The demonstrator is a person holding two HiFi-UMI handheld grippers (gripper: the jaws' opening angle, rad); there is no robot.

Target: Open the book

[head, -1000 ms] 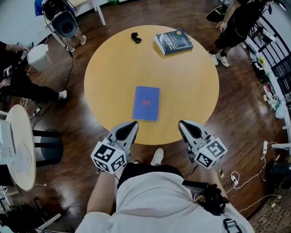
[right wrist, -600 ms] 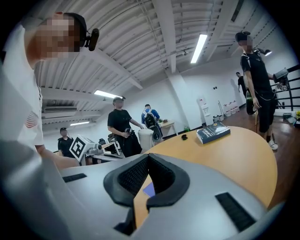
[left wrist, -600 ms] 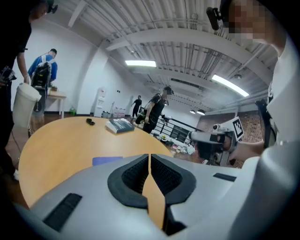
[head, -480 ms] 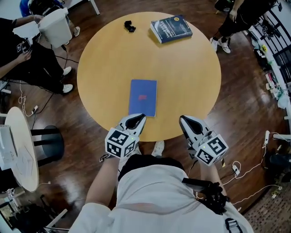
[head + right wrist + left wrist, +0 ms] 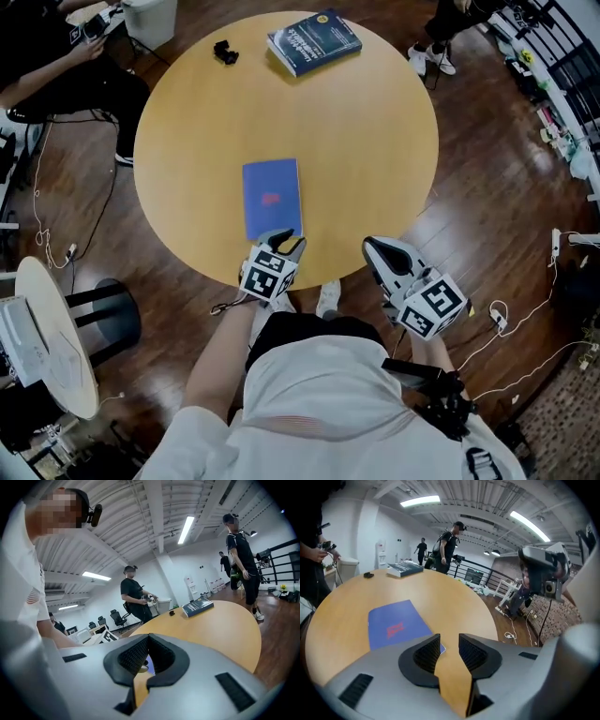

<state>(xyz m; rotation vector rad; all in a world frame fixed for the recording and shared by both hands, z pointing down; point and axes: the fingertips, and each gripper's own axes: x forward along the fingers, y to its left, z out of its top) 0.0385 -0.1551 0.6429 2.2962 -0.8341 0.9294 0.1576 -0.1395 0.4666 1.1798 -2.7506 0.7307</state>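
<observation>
- As the left claw [image 5: 287, 240] drops to the near edge of the closed blue book [image 5: 271, 198] on the desk [image 5: 375, 122], its jaws have just been opening, empty.
- Right claw [image 5: 371, 247]: closed, empty.
- Gripping the cover looks next.

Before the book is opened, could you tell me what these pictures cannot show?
- Blue book, near edge: head view, under the left gripper, jaws just opening, gripping nothing; contact unclear.
- Dark book, cover print: every view, too small.
- Small black object: head view, too small to identify.
</observation>
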